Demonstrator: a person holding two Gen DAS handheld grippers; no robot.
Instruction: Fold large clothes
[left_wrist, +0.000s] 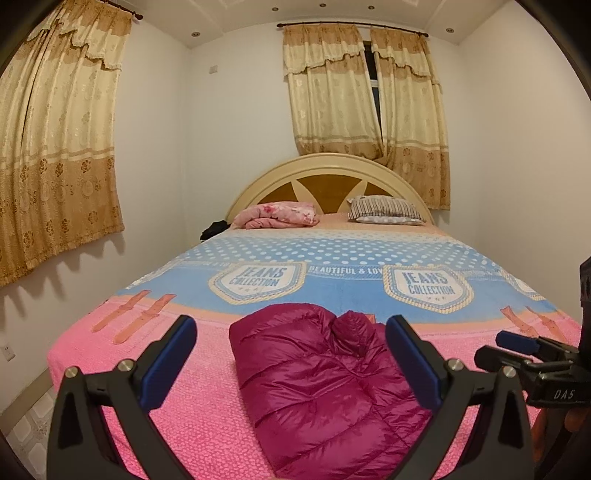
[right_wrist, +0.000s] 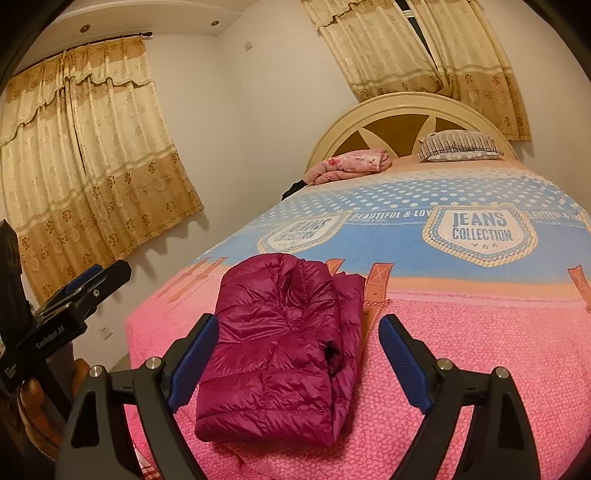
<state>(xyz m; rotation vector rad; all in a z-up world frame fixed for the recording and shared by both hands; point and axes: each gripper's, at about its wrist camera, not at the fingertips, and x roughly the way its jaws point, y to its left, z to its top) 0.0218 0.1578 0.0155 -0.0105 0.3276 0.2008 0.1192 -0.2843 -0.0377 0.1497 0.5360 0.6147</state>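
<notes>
Folded magenta down jacket (right_wrist: 280, 347) on bed blanket (right_wrist: 480, 332).
Left gripper (left_wrist: 291, 362) and right gripper (right_wrist: 299, 354): jaws wide, holding nothing, hovering apart from the jacket.

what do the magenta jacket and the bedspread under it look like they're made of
Jacket: probably thin nylon or polyester shell with puffy filling; it is glossy and stitched into quilted rows. Bedspread: looks like soft, matte plush or towelling, going by its nubby printed surface.

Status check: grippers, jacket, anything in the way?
Left gripper and right gripper: jaws open, empty. Magenta quilted puffer jacket folded on pink bedspread. Nothing in the way.
</notes>
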